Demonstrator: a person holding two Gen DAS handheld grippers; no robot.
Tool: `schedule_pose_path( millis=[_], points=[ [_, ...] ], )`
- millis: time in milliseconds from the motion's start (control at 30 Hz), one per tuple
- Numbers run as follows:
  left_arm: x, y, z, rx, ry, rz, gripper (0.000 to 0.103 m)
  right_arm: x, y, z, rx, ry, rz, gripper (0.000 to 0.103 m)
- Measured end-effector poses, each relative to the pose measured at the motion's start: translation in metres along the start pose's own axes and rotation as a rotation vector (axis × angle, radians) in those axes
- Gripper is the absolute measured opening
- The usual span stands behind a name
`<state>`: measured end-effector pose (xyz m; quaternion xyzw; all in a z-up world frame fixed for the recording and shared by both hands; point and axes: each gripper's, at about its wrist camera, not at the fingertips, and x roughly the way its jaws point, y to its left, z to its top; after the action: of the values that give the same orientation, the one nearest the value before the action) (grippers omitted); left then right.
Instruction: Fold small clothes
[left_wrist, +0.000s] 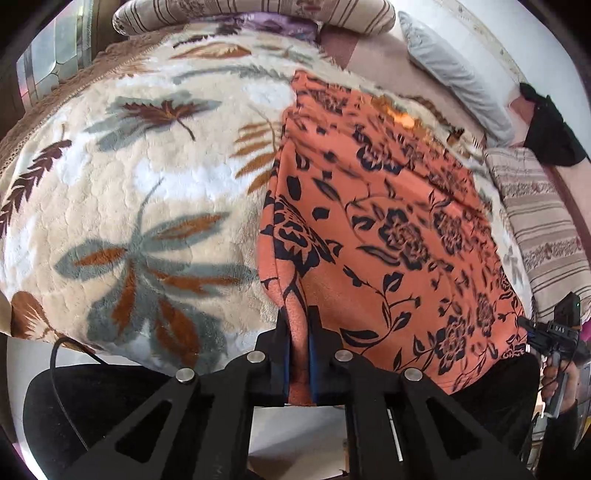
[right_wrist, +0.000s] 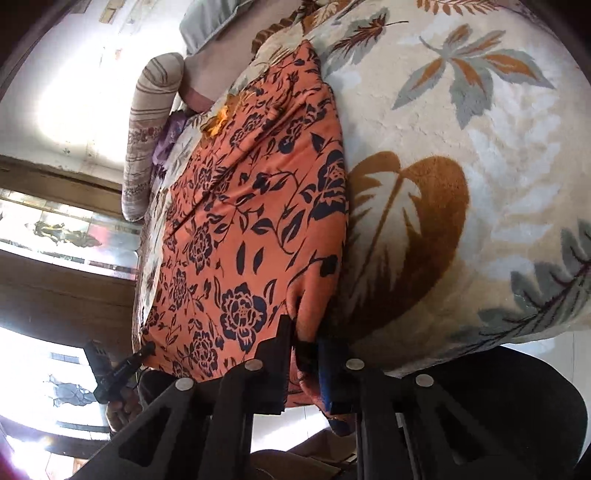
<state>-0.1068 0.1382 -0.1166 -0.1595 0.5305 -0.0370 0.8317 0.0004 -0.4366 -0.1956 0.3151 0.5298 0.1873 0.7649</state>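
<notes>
An orange garment (left_wrist: 388, 229) with a dark blue flower print lies spread flat on a cream plush blanket (left_wrist: 122, 177) with leaf patterns. My left gripper (left_wrist: 298, 314) is shut on the garment's near left corner, a fold of orange cloth pinched between its blue pads. In the right wrist view the same garment (right_wrist: 251, 221) runs away from me, and my right gripper (right_wrist: 308, 338) is shut on its near right corner, cloth bunched between the fingers. Each gripper shows in the other's view: the right one (left_wrist: 524, 323) and the left one (right_wrist: 149, 349), both at the garment's near hem.
Striped bolster pillows (left_wrist: 258, 14) lie along the far side and one (left_wrist: 546, 236) at the right. A grey pillow (left_wrist: 454, 70) and a black cloth (left_wrist: 554, 129) rest beyond the garment. The blanket's near edge (right_wrist: 480, 350) drops off to the floor, with a dark seat (left_wrist: 92, 406) below.
</notes>
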Motion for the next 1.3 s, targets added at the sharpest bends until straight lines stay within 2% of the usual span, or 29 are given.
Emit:
schedule_pose_path(
  millis=[67,100,133,200,233,267,300,400,467,533,633,700,733,800,867,933,1033,1133,1167,1267,1300],
  points=[
    [0.015,0.004,-0.002,-0.026,0.064,0.035,0.018,0.012,-0.011,0.000,0.043,0.040,-0.027,0.056],
    [0.021,0.005,-0.004,-0.034,0.085,0.053,0.029,0.016,-0.013,-0.001,0.052,0.044,-0.021,0.069],
    [0.021,0.005,-0.005,-0.038,0.070,0.050,0.032,0.017,-0.007,-0.002,0.019,0.031,-0.031,0.072],
    [0.019,0.002,-0.005,-0.033,0.051,0.036,0.037,0.022,0.002,-0.002,-0.017,0.046,-0.047,0.073],
    [0.018,0.000,-0.004,-0.023,0.044,0.039,0.030,0.023,0.003,-0.001,-0.031,0.052,-0.055,0.064],
    [0.016,0.000,-0.003,-0.012,0.038,0.035,0.014,0.025,0.003,-0.001,-0.039,0.063,-0.067,0.049],
    [0.015,-0.003,-0.001,-0.013,0.040,0.019,0.005,0.027,0.002,0.001,-0.036,0.078,-0.075,0.008],
    [-0.005,-0.005,0.008,-0.020,-0.034,-0.030,0.006,0.011,0.003,0.003,-0.016,0.035,-0.013,0.009],
    [-0.012,-0.004,0.012,-0.028,-0.048,-0.057,0.006,0.000,0.008,0.004,-0.011,0.005,0.043,0.009],
    [-0.005,0.000,0.012,-0.032,-0.029,-0.035,0.006,-0.001,0.007,0.006,0.000,0.007,0.053,0.011],
    [0.019,0.006,0.005,-0.056,0.065,-0.001,0.006,0.017,-0.010,0.002,0.063,0.051,0.029,0.015],
    [0.020,0.006,0.001,-0.053,0.058,0.010,0.008,0.025,-0.014,0.003,0.092,0.063,0.005,0.024],
    [0.019,0.005,0.001,-0.047,0.061,0.009,0.009,0.026,-0.011,0.003,0.076,0.064,0.012,0.038],
    [0.018,0.004,0.003,-0.038,0.067,0.007,0.010,0.029,-0.007,0.005,0.068,0.071,0.067,0.059],
    [0.018,0.006,0.005,-0.049,0.067,-0.006,0.010,0.033,-0.003,0.006,0.043,0.081,0.054,0.055],
    [0.019,0.003,0.009,-0.039,0.053,-0.017,0.006,0.036,-0.004,0.007,0.043,0.100,0.041,0.010],
    [0.004,-0.003,0.022,-0.032,-0.012,-0.073,0.006,0.029,0.001,0.010,0.033,0.083,0.090,0.010],
    [-0.016,-0.005,0.035,-0.035,-0.078,-0.133,0.006,0.009,0.012,0.019,0.021,0.023,0.179,0.010],
    [-0.013,-0.002,0.038,-0.040,-0.066,-0.129,0.006,0.007,0.014,0.022,0.018,0.015,0.184,0.010],
    [0.011,0.002,0.044,-0.054,0.035,-0.095,0.006,0.021,-0.001,0.029,0.080,0.041,0.207,0.010],
    [0.009,-0.001,0.048,-0.034,0.037,-0.096,0.006,0.027,-0.004,0.033,0.101,0.048,0.225,0.010]
  ],
)
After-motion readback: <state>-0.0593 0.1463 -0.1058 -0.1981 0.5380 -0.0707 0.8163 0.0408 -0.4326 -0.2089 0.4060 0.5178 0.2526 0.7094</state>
